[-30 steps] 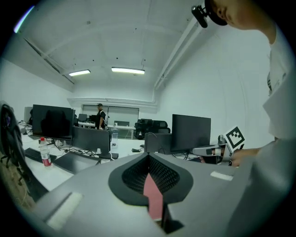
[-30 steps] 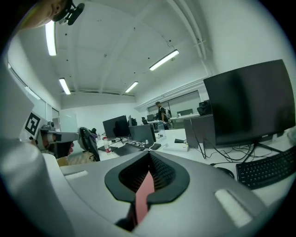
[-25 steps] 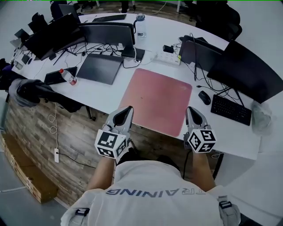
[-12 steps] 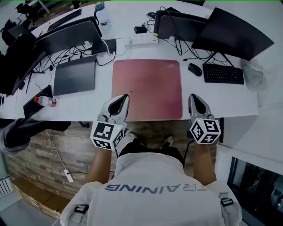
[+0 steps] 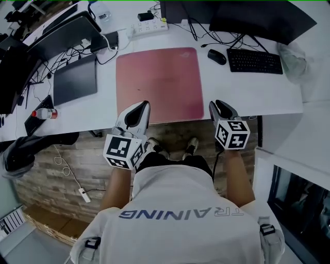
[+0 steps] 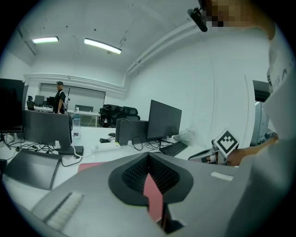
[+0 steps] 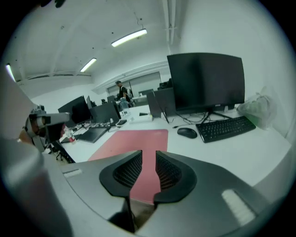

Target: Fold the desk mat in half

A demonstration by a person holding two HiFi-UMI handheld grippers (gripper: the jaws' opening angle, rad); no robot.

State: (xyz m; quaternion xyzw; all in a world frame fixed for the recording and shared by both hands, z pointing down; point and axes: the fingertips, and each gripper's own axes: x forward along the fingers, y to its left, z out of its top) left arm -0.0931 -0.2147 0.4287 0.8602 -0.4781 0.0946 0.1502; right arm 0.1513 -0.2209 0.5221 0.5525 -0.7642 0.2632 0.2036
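The left claw [image 5: 139, 107] covers the near left corner of the pink mat [image 5: 157, 82]; the top edge cuts off the monitors [image 5: 268, 15].

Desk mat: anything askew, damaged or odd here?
Nothing wrong with the desk mat: it lies flat and unfolded, roughly square to the front edge of the desk, with no visible creases or damage. The only oddity is a bottle lying on its side at the desk's left end.

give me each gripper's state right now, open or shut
left gripper: shut, holding nothing
right gripper: open, jaws have just been opening, nothing between them; the desk mat lies beyond, not gripped
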